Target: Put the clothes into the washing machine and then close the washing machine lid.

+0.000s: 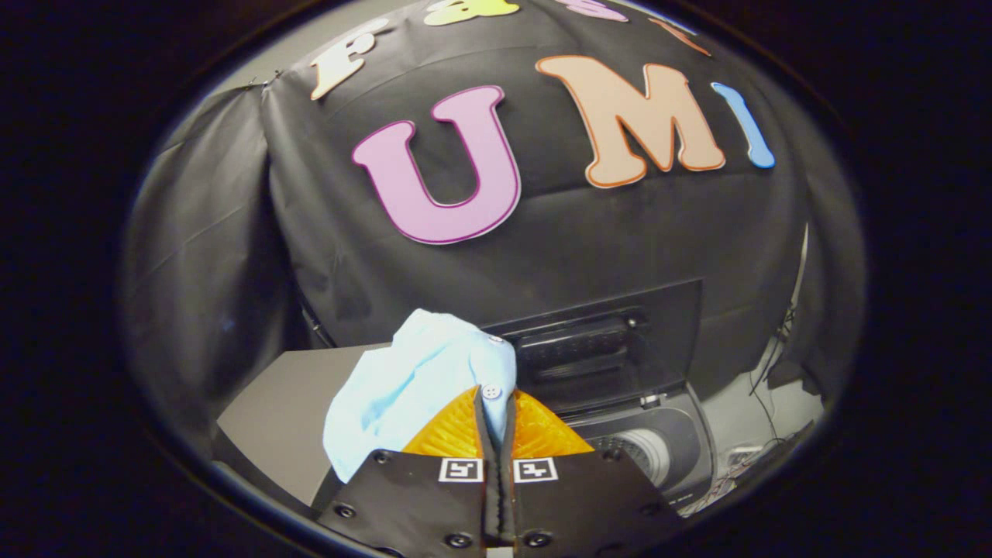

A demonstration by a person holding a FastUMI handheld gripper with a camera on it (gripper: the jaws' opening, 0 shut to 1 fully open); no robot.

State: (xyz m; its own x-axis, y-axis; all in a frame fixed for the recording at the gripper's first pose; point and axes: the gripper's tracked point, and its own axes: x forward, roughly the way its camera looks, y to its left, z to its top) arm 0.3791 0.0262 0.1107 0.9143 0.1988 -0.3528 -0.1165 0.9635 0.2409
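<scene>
My gripper (pixel 496 399) is shut on a light blue buttoned garment (pixel 411 387), which bunches up over and to the left of the fingertips. The cloth hangs in the air above a grey surface. Beyond and to the right of the fingers stands the washing machine (pixel 666 434) with its dark lid (pixel 612 349) raised upright at the back. The pale drum (pixel 643 453) shows through the open top, just right of the fingers.
A grey cabinet top (pixel 287 403) lies to the left of the washer, under the held garment. Black cloth walls close in behind and on both sides. Loose cables (pixel 767 403) trail over the pale floor to the right of the machine.
</scene>
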